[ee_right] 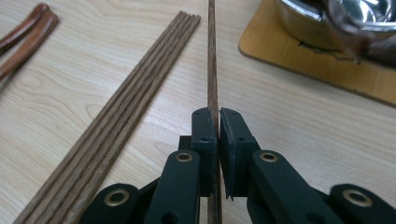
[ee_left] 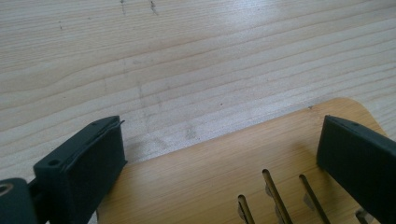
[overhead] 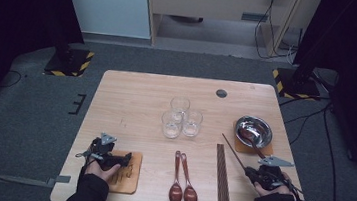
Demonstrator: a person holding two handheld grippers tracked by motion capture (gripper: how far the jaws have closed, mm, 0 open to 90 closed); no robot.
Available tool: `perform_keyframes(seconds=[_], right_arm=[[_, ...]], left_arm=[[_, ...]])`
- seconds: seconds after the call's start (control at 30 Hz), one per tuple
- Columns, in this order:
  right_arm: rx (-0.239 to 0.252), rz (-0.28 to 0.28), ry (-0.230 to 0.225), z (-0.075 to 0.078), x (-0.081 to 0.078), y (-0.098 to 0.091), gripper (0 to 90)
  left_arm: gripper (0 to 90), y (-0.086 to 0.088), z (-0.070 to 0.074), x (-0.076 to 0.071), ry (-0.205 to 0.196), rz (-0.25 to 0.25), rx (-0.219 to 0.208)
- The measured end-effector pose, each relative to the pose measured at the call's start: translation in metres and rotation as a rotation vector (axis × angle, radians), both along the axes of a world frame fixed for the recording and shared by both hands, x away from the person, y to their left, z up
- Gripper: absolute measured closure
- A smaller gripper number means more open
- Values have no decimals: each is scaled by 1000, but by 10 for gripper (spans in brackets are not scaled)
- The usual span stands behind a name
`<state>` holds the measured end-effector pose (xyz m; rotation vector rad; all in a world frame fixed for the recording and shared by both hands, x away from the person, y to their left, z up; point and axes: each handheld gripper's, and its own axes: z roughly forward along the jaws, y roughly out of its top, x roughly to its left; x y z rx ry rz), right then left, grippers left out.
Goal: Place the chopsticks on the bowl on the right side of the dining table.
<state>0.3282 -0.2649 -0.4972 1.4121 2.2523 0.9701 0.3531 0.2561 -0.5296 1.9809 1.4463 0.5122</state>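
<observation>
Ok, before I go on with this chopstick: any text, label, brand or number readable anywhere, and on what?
None can be read.
Chopstick in the right gripper: bare wood, no marking.
Wooden board under the left gripper: no print.
Steel bowl, glasses, spoons: no lettering visible.

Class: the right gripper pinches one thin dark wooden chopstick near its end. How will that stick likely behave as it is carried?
The thin dark wooden chopstick looks stiff and straight. Held by the right gripper near one end, it may pivot or droop. It probably weighs little.
</observation>
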Motion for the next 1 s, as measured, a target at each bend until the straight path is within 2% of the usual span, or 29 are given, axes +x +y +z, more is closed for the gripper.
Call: perform_keyframes(seconds=[0.33, 1.0], right_arm=[[31, -5, -23, 8, 3, -3, 851], [84, 11, -96, 36, 3, -3, 851]], left_arm=[[0, 0, 0, 0, 0, 0, 0], [0, 0, 0, 0, 0, 0, 0]])
